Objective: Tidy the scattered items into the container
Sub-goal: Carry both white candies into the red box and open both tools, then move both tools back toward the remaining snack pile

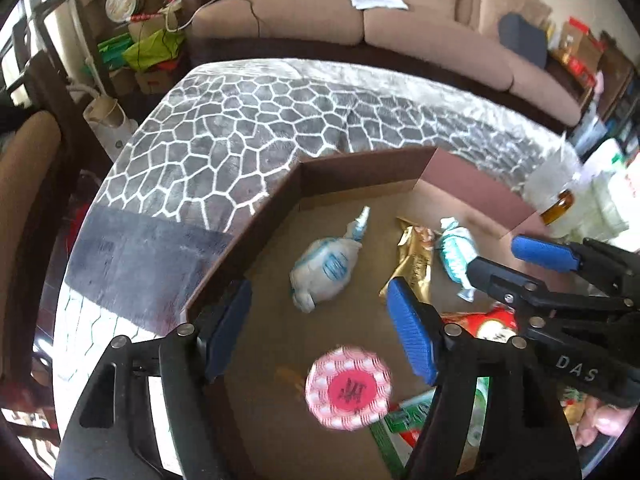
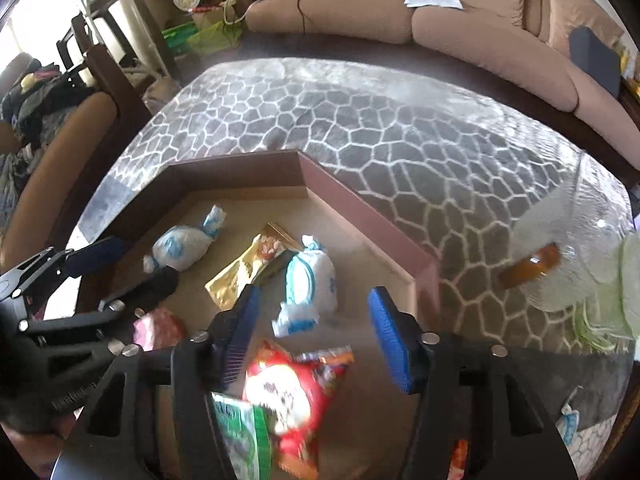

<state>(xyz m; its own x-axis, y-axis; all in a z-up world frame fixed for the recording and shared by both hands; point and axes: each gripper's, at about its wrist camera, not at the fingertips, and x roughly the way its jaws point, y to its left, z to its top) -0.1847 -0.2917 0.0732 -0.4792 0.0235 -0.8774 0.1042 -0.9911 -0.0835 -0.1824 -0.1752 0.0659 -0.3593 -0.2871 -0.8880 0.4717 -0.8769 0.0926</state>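
**Both grippers held apart above the box, nothing between the pads**

The left gripper is seen with its blue pads spread apart and nothing clamped between them. Below the gap, blurred, a round pink-and-white checked sweet is seen over the floor of the box; whether it rests on the floor cannot be told. The right gripper is likewise held with its pads apart and empty, and a blurred red snack packet is seen beneath the gap, inside the box, next to a green packet.

Farther in, toward the back wall of the box, a white-and-blue wrapped sweet is lain near the left wall. A gold wrapper is placed near the middle of the box, and a second white-and-teal wrapped sweet is lain just beside it on the right.

Outside the box, past its right wall, an amber bottle is seen on the grey patterned cloth on which the box is set. Beyond the box a tan sofa is seen.
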